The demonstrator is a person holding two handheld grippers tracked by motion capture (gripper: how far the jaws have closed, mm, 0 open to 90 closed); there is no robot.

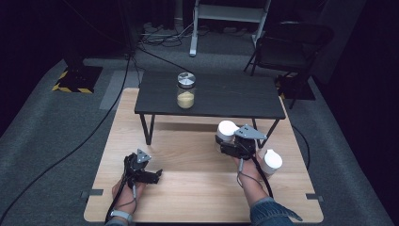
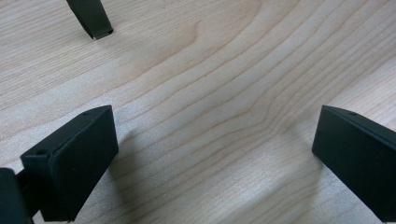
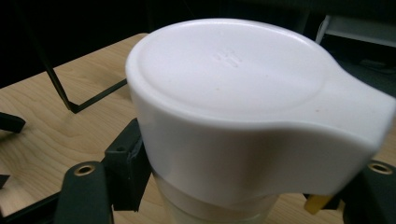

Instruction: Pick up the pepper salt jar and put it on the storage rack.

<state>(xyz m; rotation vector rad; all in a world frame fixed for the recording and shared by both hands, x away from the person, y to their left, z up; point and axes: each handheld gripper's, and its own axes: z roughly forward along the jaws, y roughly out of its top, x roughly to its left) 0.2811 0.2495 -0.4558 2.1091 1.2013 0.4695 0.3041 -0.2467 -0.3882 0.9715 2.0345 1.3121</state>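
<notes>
While your right gripper (image 1: pixel 229 141) clasps the white shaker (image 3: pixel 243 116), the left (image 1: pixel 153 175) idles.
Shaker stands upright between the right jaws; left jaws gape wide over bare bench (image 2: pixel 201 93).

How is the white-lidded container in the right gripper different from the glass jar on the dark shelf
The white-lidded container sits between the right gripper's jaws down by the wooden tabletop; the glass jar stands free on the dark shelf. Its lid is white with a jutting tab; the jar's is round, silver. Both stand upright.
</notes>
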